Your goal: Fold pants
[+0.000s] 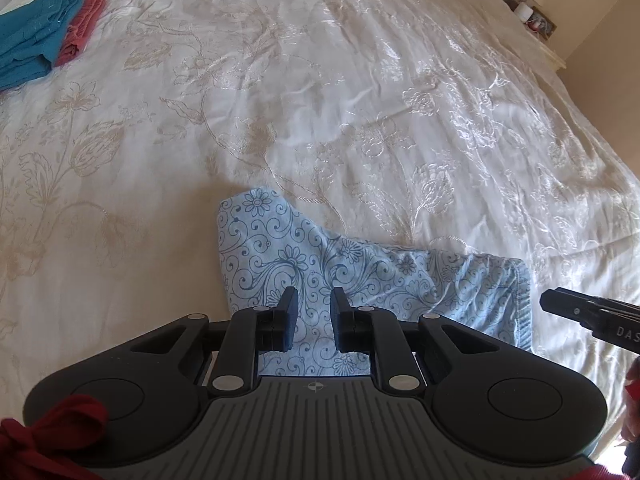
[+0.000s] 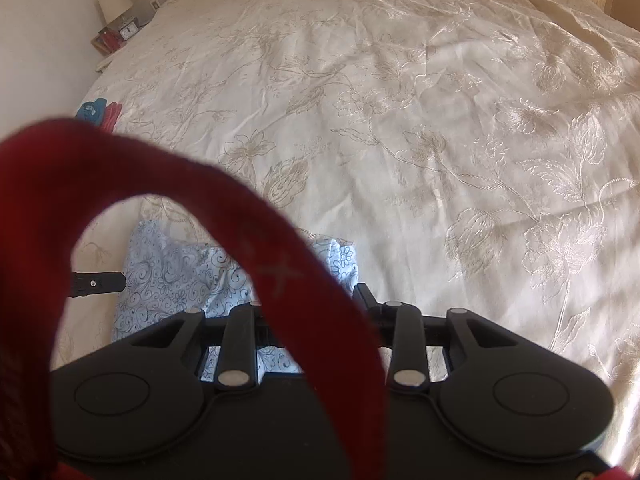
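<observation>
Nearest your left camera: a loop of dark red cord [image 1: 52,436] at the lower left corner, lying over the gripper's black body; beyond it your left gripper [image 1: 314,320] tilts steeply down over the pants [image 1: 320,264]; its jaws stand partly apart with a plain gap between the pads; the patterned cloth shows through that gap, and the pads do not press on it, so nothing is held.

The pants are pale blue with a dark scroll-and-flower print; they lie bunched in a folded heap on the cream embroidered bedspread [image 1: 320,100], close to the near edge; one rounded corner points away from you, a thicker hemmed edge lies to the right.

Your right gripper [image 1: 588,312] comes in from the right edge of the left view, its black finger just beside that hemmed edge; whether it touches the cloth, cannot tell.

In the right view a wide red strap [image 2: 280,264] arches across the lens and hides most of the right gripper's [image 2: 316,296] fingers; one fingertip [image 2: 362,292] shows past the strap, by the pants' [image 2: 168,276] right edge; jaw spread and any hold, cannot tell; the left gripper's finger [image 2: 98,282] pokes in at the pants' left edge.

Far left on the bedspread [image 2: 400,80]: folded teal cloth [image 1: 36,36] touching a folded red cloth [image 1: 82,28], well apart from the pants.
</observation>
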### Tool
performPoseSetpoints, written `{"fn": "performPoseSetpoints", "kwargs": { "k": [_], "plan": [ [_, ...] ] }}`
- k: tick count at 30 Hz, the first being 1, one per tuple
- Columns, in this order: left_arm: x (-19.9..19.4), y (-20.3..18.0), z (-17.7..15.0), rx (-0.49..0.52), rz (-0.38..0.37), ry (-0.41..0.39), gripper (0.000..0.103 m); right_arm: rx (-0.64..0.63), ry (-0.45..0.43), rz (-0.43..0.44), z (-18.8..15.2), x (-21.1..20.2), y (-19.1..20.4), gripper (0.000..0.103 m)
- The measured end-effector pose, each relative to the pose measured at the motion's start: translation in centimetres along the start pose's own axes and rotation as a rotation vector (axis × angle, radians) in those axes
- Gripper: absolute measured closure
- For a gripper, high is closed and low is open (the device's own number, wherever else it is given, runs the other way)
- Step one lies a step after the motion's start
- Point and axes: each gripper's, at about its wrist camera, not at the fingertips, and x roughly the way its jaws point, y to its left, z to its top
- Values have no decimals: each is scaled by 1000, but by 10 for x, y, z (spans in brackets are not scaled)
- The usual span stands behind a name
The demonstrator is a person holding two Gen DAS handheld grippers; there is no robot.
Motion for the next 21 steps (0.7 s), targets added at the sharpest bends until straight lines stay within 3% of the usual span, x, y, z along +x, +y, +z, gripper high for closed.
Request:
{"fn": "performPoseSetpoints", "kwargs": {
  "k": [7,10,11,13,15,17,21],
  "plan": [
    [24,11,13,-28,37,21,86,50,44,47,17,33,-3,60],
    [34,18,20,-43,62,26,86,43,40,44,21,38,1,78],
    [37,19,22,-46,68,28,86,29,42,25,22,39,3,81],
    [45,23,27,-46,83,34,86,-20,48,-63,23,43,5,97],
    [53,25,30,-40,90,45,86,-3,60,-103,21,49,-2,97],
    [58,25,31,-29,92,56,86,48,73,-87,20,51,-11,97],
    [53,24,32,-22,92,54,86,19,61,-68,17,44,-8,95]
  ]
}}
